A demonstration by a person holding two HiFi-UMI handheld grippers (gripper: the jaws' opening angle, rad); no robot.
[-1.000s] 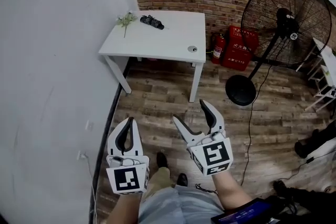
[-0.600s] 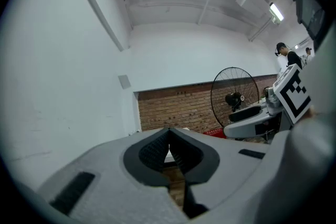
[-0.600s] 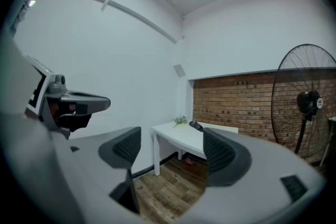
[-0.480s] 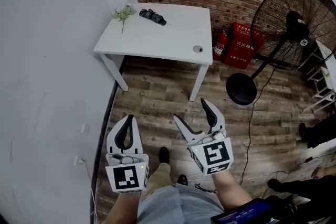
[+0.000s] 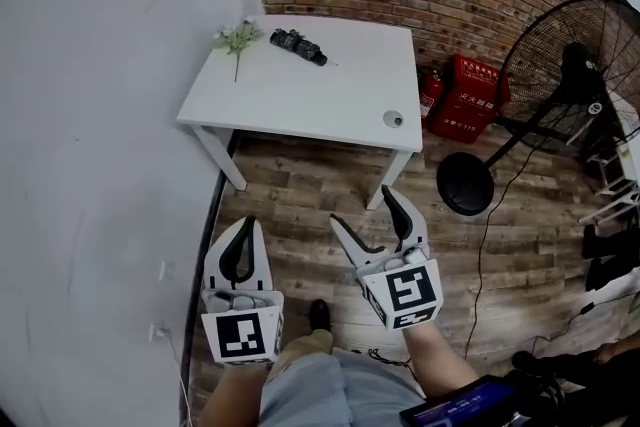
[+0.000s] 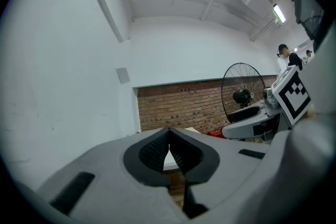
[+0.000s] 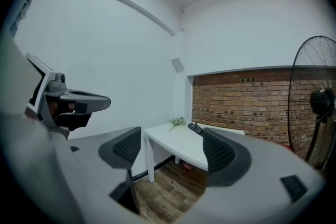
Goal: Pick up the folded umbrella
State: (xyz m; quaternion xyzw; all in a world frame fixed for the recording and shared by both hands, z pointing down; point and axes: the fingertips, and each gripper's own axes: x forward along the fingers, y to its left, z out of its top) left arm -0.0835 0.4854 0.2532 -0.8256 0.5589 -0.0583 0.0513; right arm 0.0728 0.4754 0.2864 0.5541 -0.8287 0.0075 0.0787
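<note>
Folded umbrella (image 5: 298,45) on table (image 5: 330,105); left gripper (image 5: 244,225) jaws together, right gripper (image 5: 362,208) jaws wide apart, nothing btwn either.

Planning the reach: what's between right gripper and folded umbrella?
Head view: only wood floor, then bare tabletop, between right gripper and folded umbrella.

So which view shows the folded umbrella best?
The head view: the folded umbrella lies whole on the white table, seen from above. The right gripper view shows it small and far off; the left gripper view does not show it.
</note>
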